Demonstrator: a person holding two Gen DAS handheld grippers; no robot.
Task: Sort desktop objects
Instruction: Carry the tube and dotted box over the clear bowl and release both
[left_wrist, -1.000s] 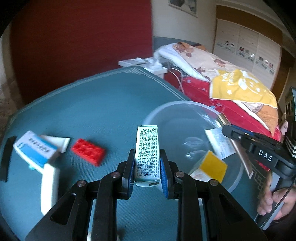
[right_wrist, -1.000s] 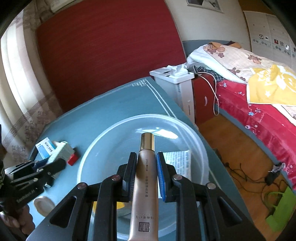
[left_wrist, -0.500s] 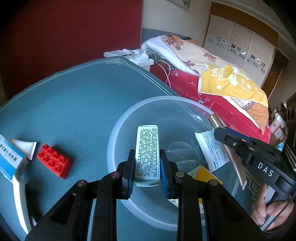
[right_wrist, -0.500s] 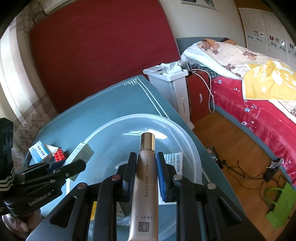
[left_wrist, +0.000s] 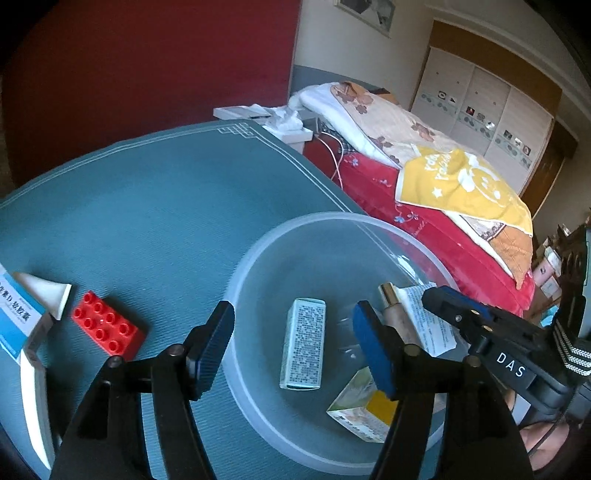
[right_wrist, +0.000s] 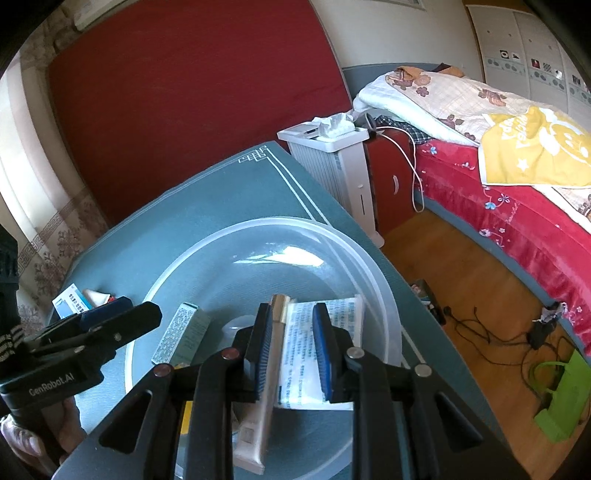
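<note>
Two printed cartons (left_wrist: 303, 343) inside translucent plastic bowl (left_wrist: 332, 221).

We see daylight entering from the left of the translucent round plastic basin (right_wrist: 373, 266), with a white glare patch on its far inner wall. Both fisheye views bend strongly and darken at the corners. Below the basin, the cream cosmetic tube (right_wrist: 255, 424) looks motion-blurred.
</note>
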